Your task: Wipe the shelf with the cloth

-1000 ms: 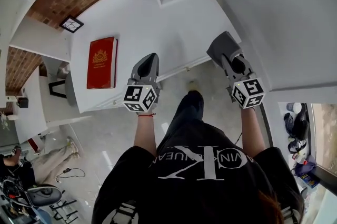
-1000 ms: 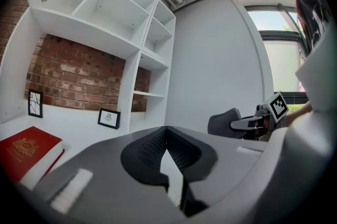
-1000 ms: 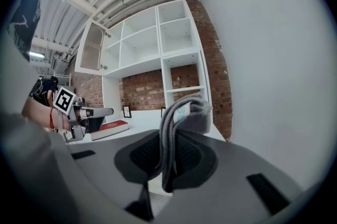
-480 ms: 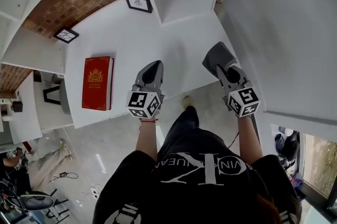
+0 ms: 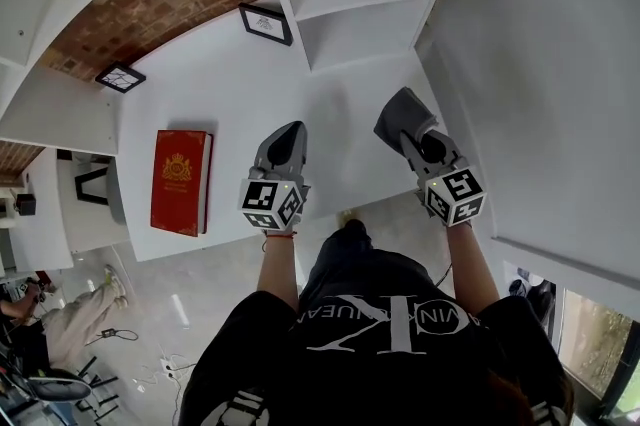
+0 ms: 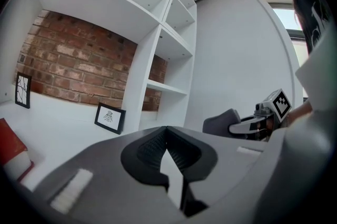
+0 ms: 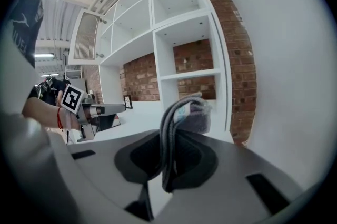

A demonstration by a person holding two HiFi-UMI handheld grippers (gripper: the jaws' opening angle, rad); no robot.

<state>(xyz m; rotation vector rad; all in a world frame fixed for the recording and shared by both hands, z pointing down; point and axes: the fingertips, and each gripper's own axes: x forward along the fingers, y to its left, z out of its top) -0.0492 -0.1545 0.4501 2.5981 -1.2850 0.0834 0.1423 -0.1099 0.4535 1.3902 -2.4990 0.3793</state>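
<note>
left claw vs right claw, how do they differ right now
The right claw is clamped on a folded grey cloth; the left claw is shut on nothing. The right claw sits by the side wall; the left claw is nearer the red book. Both reach over the white shelf.

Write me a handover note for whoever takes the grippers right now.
Left gripper: shut, empty, over the shelf.
Right gripper: shut on the grey cloth, over the shelf's right end, near the wall.
On the shelf: red book at the left, framed picture and second framed picture at the back.
Done: cloth is in hand; whether it touches the shelf I cannot tell.
Left: wipe the shelf, working round the book and pictures.
</note>
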